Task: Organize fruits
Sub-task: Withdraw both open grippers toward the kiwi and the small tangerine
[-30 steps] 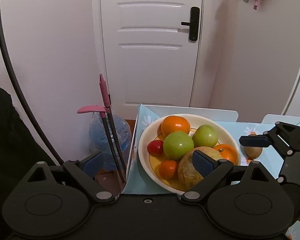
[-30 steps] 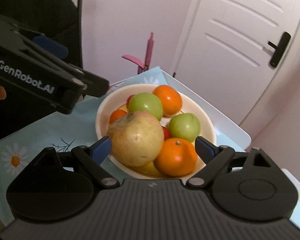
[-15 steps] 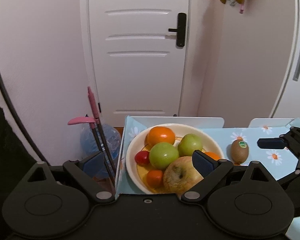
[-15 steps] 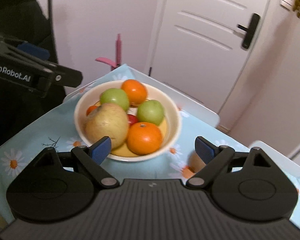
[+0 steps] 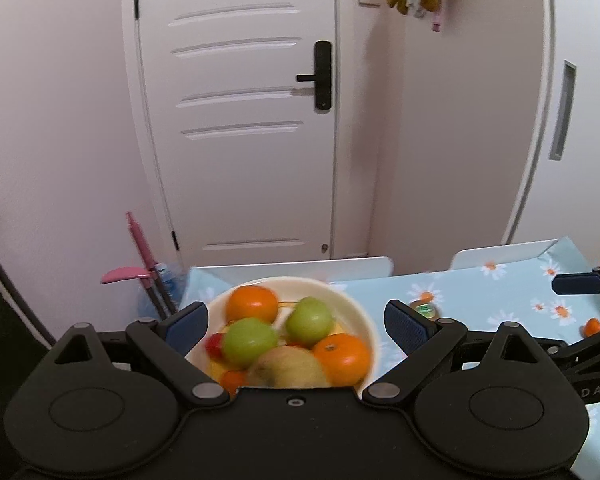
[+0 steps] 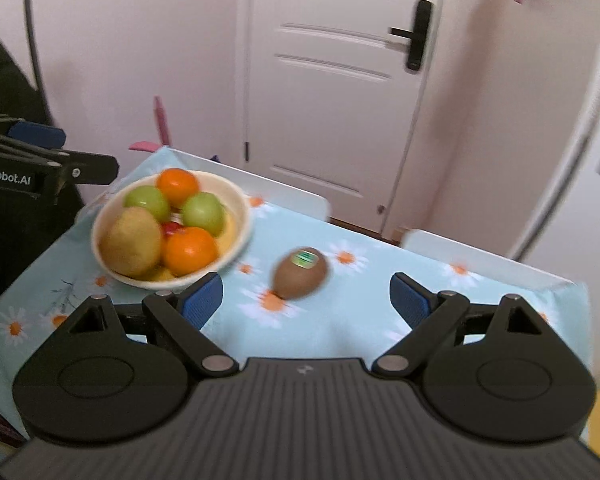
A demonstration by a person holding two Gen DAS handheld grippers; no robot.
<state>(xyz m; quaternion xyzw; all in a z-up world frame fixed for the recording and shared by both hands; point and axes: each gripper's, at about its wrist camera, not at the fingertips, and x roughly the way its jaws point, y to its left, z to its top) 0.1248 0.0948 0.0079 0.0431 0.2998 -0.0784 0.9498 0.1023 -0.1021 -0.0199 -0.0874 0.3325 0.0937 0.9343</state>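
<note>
A cream bowl [image 5: 356, 304] on the daisy-print tablecloth holds two oranges, two green apples, a brownish pear [image 5: 288, 366] and small red and orange tomatoes. My left gripper [image 5: 296, 322] hovers open just before it, with nothing between its fingers. In the right wrist view the same bowl [image 6: 242, 216] sits at the left. A brown kiwi [image 6: 300, 272] with a green sticker lies on the cloth to its right. My right gripper [image 6: 306, 300] is open right in front of the kiwi, not touching it. In the left wrist view my right finger half hides the kiwi [image 5: 422, 308].
A small orange fruit [image 5: 592, 326] lies on the cloth at the far right. Two white chair backs [image 6: 288, 196] line the table's far edge. A white door [image 5: 252, 120], a pink-handled mop [image 5: 138, 240] and a water bottle stand beyond the table.
My right gripper has drawn back from the bowl and swung right, so the kiwi now sits between its fingers' line. My left gripper has pulled back and turned right; the bowl looks centred.
</note>
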